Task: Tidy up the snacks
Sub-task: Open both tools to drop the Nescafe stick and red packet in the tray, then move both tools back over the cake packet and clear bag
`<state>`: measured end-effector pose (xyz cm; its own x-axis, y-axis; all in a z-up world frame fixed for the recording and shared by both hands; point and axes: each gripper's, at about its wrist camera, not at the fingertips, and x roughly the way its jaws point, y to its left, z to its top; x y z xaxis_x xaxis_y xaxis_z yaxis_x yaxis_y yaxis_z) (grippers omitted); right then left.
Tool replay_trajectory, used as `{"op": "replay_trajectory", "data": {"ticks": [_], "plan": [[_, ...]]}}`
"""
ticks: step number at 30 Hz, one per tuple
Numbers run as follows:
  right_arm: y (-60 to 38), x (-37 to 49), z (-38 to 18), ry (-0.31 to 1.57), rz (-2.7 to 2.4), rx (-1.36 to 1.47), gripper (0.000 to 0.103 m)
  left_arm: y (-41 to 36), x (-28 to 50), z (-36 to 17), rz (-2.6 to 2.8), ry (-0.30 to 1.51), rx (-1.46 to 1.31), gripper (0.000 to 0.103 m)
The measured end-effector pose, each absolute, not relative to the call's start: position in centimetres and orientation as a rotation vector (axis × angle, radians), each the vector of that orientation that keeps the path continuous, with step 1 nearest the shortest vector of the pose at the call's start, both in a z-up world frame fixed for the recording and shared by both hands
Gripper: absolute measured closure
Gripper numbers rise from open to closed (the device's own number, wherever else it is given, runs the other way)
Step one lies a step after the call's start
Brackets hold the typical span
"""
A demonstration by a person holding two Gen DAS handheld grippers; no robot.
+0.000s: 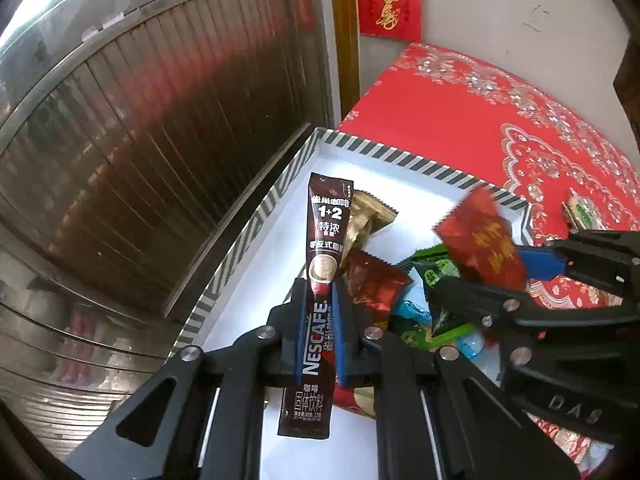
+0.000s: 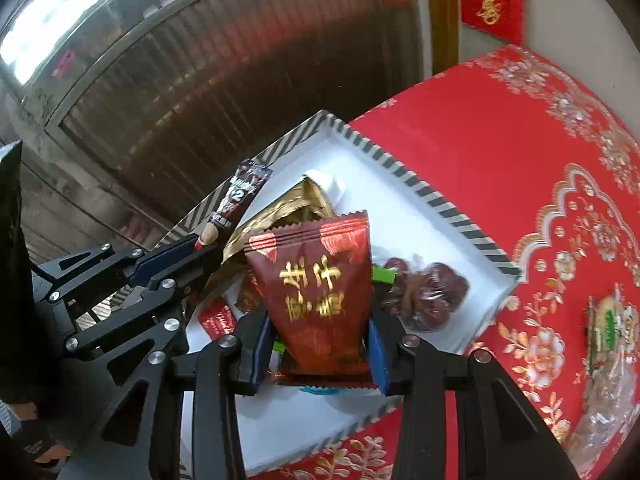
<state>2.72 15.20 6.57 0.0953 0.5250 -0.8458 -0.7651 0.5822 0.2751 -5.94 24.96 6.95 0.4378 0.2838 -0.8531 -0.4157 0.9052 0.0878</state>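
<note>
Snacks [image 2: 316,292] glossy, crinkled (foil pouches).

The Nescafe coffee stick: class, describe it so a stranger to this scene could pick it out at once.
On the red floral tablecloth sits a white box with a striped rim, holding wrapped snacks. Above its left side, the left gripper is shut on the Nescafe coffee stick. It is the only long, narrow, dark brown sachet; its neighbours are short red, green and gold packets.
</note>
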Motion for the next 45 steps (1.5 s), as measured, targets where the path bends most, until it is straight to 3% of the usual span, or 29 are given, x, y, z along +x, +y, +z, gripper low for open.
{"op": "replay_trajectory", "data": {"ticks": [10, 15, 17, 23, 26, 28, 32, 45], "plan": [[16.2, 1.8, 6.1, 1.177, 1.086, -0.235, 0.062, 26.0, -7.5, 6.6, 0.464, 1.045, -0.148, 0.09], [15.1, 2.0, 6.3, 1.202, 1.088, -0.192, 0.053, 25.9, -7.7, 6.1, 0.461, 1.06, -0.151, 0.089], [14.5, 2.1, 6.6, 1.201, 1.089, -0.166, 0.043, 25.7, -7.7, 5.9, 0.458, 1.065, -0.147, 0.088], [13.0, 2.2, 7.4, 1.192, 1.092, -0.123, 0.041, 25.4, -7.6, 5.7, 0.463, 1.07, -0.141, 0.086], [12.2, 2.0, 7.9, 1.18, 1.093, -0.103, 0.041, 25.3, -7.5, 5.9, 0.474, 1.064, -0.136, 0.075], [11.6, 1.9, 8.1, 1.178, 1.084, -0.101, 0.041, 25.2, -7.6, 6.2, 0.477, 1.052, -0.133, 0.048], [10.2, 2.3, 8.1, 1.177, 1.063, -0.079, 0.038, 24.7, -7.7, 7.2, 0.484, 1.012, -0.11, 0.029], [2.8, 3.8, 8.2, 1.165, 0.931, 0.025, 0.037, 21.8, -6.1, 9.5, 0.434, 0.962, -0.059, 0.026]]}}
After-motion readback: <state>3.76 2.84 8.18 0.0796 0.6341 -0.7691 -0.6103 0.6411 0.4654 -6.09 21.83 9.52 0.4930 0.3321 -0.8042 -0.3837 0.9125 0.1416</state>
